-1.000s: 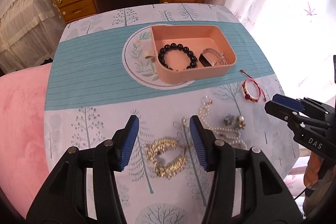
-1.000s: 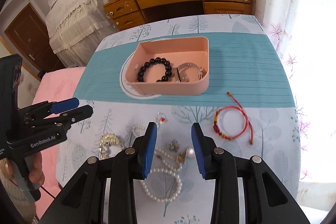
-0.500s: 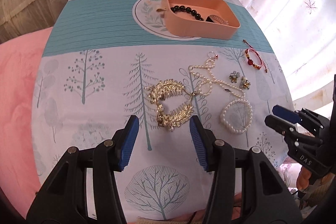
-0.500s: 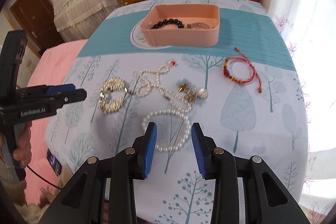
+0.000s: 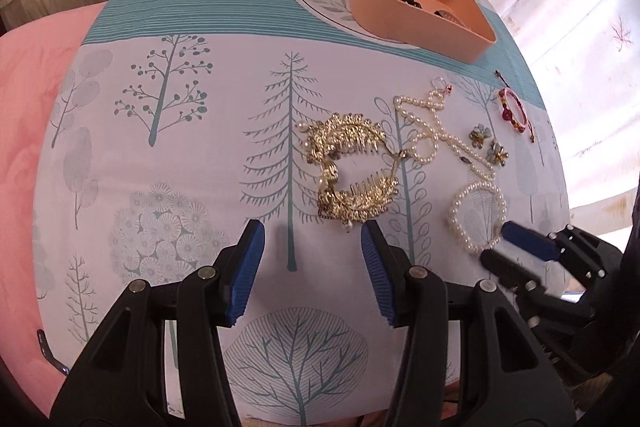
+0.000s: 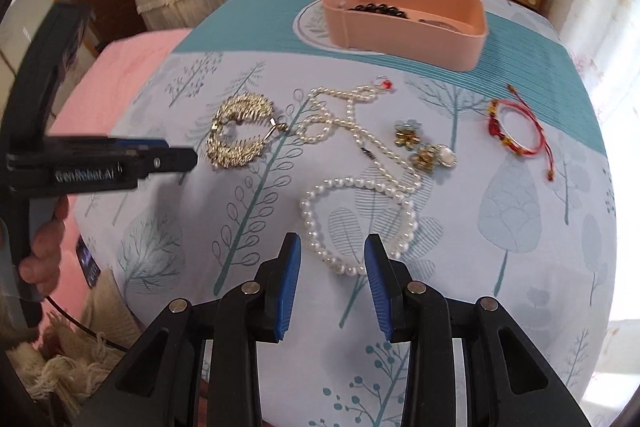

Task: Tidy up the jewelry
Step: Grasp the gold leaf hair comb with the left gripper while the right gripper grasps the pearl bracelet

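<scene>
Over the near edge of the tabletop (image 5: 168, 187), the left gripper (image 5: 310, 267) hangs with jaws apart and empty just short of the gold hair comb (image 5: 352, 171), while the right gripper (image 6: 332, 277) points steeply down, jaws parted astride the near arc of the pearl bracelet (image 6: 356, 223) without pinching it. Farther on lie the pearl necklace (image 6: 352, 123), floral earrings (image 6: 424, 147) and red cord bracelet (image 6: 516, 127); toward the far edge the pink tray (image 6: 404, 39) holds a black bead bracelet (image 6: 380, 9).

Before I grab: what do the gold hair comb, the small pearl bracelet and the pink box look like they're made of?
Gold hair comb: looks like shiny gold-tone metal; it glints, with thin teeth and leaf shapes. Pearl bracelet: glossy white round beads, pearl or imitation, cannot tell. Pink box: probably matte moulded plastic, with smooth even walls and rounded corners.
</scene>
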`<state>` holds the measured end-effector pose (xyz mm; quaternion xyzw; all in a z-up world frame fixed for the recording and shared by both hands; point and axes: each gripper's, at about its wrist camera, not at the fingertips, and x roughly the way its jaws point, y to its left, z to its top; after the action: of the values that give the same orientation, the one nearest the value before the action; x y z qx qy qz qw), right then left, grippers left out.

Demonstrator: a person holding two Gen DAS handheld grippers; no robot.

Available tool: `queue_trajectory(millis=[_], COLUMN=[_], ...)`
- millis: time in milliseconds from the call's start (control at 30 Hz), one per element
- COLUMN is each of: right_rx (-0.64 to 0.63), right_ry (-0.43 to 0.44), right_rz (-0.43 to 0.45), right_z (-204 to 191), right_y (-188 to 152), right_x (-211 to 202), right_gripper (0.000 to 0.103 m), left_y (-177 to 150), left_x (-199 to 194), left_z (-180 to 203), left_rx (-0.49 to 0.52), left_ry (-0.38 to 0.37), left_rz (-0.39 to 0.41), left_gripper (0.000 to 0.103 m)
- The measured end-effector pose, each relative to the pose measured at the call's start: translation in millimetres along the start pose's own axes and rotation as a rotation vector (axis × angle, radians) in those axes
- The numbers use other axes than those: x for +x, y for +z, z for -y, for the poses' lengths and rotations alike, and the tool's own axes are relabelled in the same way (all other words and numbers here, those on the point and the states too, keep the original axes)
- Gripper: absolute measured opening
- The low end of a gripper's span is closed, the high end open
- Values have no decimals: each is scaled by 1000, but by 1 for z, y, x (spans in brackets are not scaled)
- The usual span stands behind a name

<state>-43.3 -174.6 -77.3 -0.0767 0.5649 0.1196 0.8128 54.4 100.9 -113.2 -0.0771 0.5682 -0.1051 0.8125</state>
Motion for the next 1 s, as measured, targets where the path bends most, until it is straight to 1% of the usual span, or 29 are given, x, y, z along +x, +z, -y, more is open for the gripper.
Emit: queue_trajectory(millis=[100, 167, 200, 333, 433, 500, 600, 667, 767, 833, 1000], right_rx=[-73, -104, -116, -159, -196, -201, -185, -167, -141, -124, -79], right_ry=[-15, -10, -14, -45, -82, -85, -72, -48, -19, -2, 55], right_rz=[-43, -70, -83, -87, -83, -83, -83, -84, -80, -76, -60], right_z=[-13, -20, -23, -33, -38, -40, -39, -36, -33, -29, -17], right_y=[6, 9, 11, 17, 20, 21, 23, 23, 18, 18, 18], right_x=[16, 27, 32, 40, 42, 43, 42, 42, 42, 41, 29], right_gripper=[31, 25, 24, 20, 8, 8, 8, 8, 7, 7, 7], left_y=[7, 12, 14, 23, 29, 35, 41, 44, 47, 48, 47], left_x=[3, 6, 8, 15, 21, 24, 30, 34, 40, 41, 39], left_z=[-2, -3, -3, -1, 3, 6, 9, 9, 9, 9, 10], left_rx=[-22, -37, -44, -62, -73, -78, -86, -94, -104, -111, -115], left_ry=[-4, -10, -12, -17, -12, -9, 7, 5, 5, 9, 0], left_rz=[-2, -8, -12, -21, -28, -35, -47, -60, -88, -94, -96], left_gripper=[47, 47, 47, 47, 46, 43, 34, 21, 12, 8, 7])
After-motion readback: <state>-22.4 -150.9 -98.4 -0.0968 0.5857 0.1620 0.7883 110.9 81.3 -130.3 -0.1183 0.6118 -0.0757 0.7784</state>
